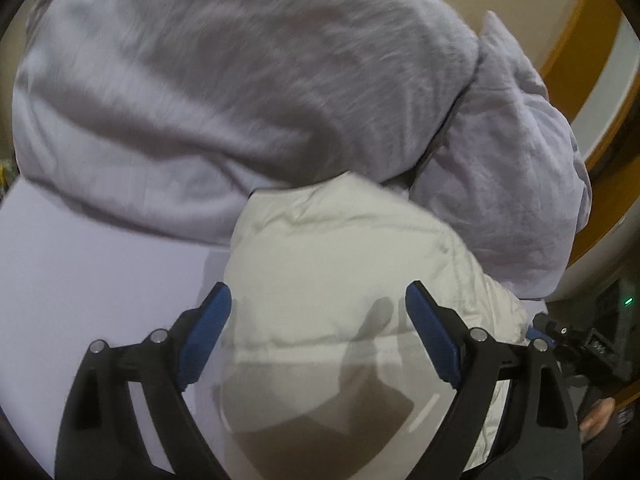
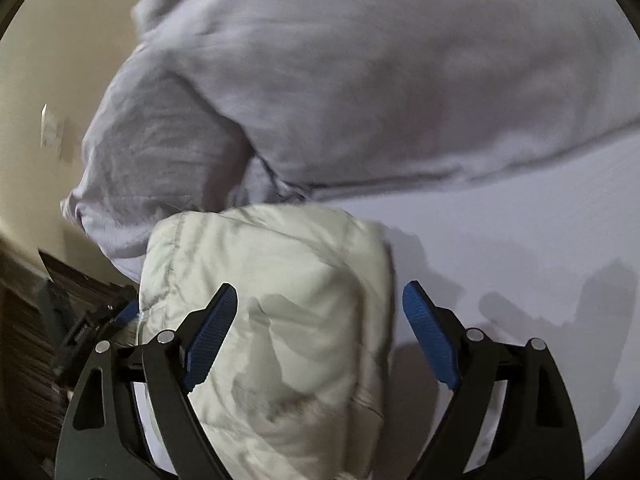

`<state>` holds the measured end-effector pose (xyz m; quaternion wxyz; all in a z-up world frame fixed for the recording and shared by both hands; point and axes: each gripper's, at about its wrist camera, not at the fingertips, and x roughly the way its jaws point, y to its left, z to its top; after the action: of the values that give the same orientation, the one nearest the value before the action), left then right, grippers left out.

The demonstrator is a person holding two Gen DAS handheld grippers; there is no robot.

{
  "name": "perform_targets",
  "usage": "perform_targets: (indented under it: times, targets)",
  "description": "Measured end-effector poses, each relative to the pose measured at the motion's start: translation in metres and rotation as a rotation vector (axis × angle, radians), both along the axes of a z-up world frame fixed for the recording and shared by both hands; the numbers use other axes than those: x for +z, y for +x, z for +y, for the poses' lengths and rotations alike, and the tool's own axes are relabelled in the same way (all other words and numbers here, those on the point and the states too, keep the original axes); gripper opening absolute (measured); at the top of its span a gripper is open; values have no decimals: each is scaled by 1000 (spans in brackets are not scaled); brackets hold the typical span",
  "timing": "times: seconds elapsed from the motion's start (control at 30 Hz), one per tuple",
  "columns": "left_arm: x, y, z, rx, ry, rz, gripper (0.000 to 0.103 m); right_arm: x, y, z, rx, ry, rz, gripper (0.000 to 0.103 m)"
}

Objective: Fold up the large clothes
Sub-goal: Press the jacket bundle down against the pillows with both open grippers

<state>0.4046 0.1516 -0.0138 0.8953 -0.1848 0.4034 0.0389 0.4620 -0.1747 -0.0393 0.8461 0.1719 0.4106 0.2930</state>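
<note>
A cream padded garment (image 1: 340,248), folded into a compact bundle, lies on the white bed sheet (image 1: 100,264). My left gripper (image 1: 318,294) hovers over its near part with the jaws wide apart, and the blue pads (image 1: 208,336) are clear of the cloth. In the right wrist view the same bundle (image 2: 272,248) sits below my right gripper (image 2: 320,292), which is also open. There one pad (image 2: 212,336) is over the garment and the other is over the bare sheet (image 2: 500,240). Neither gripper holds anything.
A bulky pale lilac duvet (image 1: 240,80) (image 2: 380,80) is heaped just behind the bundle, with a pillow (image 1: 512,184) (image 2: 160,160) beside it. A beige wall with a switch plate (image 2: 50,128) and a wooden frame (image 1: 576,32) stand beyond. Dark floor lies past the bed edge (image 2: 24,340).
</note>
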Motion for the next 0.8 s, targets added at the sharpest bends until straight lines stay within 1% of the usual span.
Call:
perform_targets:
  times: [0.03, 0.07, 0.1, 0.2, 0.27, 0.37, 0.43, 0.47, 0.53, 0.67, 0.8]
  targets:
    - [3, 1, -4, -3, 21, -9, 88, 6, -2, 12, 7, -22, -28, 84]
    - [8, 3, -11, -5, 60, -21, 88, 12, -4, 24, 12, -54, -60, 83]
    - [10, 5, -15, -6, 87, -27, 88, 16, -7, 37, 11, -97, -97, 83]
    - [14, 9, -32, -11, 191, -53, 89, 21, -15, 60, -7, -190, -191, 83]
    - [12, 14, -41, -14, 251, -53, 89, 23, -22, 68, -79, -277, -283, 79]
    - [5, 17, -47, -27, 288, -39, 89, 30, -36, 75, -142, -323, -431, 79]
    - [-5, 19, -48, -37, 290, -20, 89, 34, -39, 82, -120, -327, -469, 79]
    - [-10, 20, -47, -38, 281, -9, 90, 33, -38, 87, -98, -333, -471, 79]
    - [-14, 21, -49, -35, 287, -10, 90, 29, -34, 97, -71, -344, -457, 78]
    - [-21, 20, -53, -50, 310, -15, 92, 12, -25, 110, -43, -345, -397, 76]
    - [-28, 18, -47, -49, 277, -17, 96, -9, -19, 116, -44, -358, -371, 76]
